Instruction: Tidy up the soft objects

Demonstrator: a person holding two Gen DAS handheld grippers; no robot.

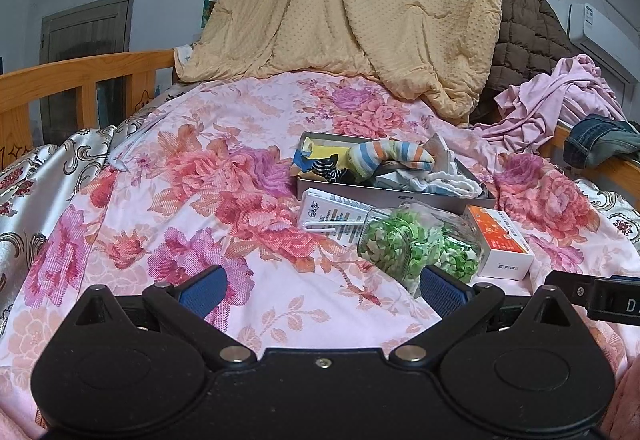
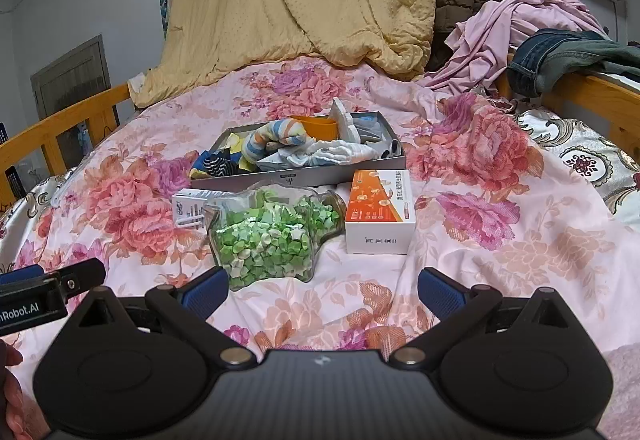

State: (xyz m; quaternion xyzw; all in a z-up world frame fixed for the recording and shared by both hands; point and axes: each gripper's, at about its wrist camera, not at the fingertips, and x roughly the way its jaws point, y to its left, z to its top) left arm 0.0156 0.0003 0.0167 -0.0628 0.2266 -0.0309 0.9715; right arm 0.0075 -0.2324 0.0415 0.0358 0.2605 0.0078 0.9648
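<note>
A grey shallow box (image 1: 384, 195) (image 2: 304, 175) lies on the floral bedspread, filled with soft items: a striped blue-orange-white sock (image 1: 384, 156) (image 2: 276, 137), a dark striped sock (image 1: 326, 167) (image 2: 218, 163), white cloth (image 1: 444, 181) (image 2: 340, 155) and yellow fabric (image 1: 324, 153). My left gripper (image 1: 322, 284) is open and empty, low over the bedspread in front of the box. My right gripper (image 2: 322, 286) is open and empty, just behind the glass jar (image 2: 272, 236). Each gripper shows at the edge of the other's view.
The glass jar of green paper stars (image 1: 416, 244), an orange-white carton (image 1: 500, 244) (image 2: 378, 213) and a white carton (image 1: 334, 215) (image 2: 192, 205) lie before the box. A tan quilt (image 1: 352, 7), pink clothes (image 1: 560, 99) (image 2: 520, 19), jeans (image 2: 560, 55) and wooden bed rails (image 1: 80, 79) surround the bed.
</note>
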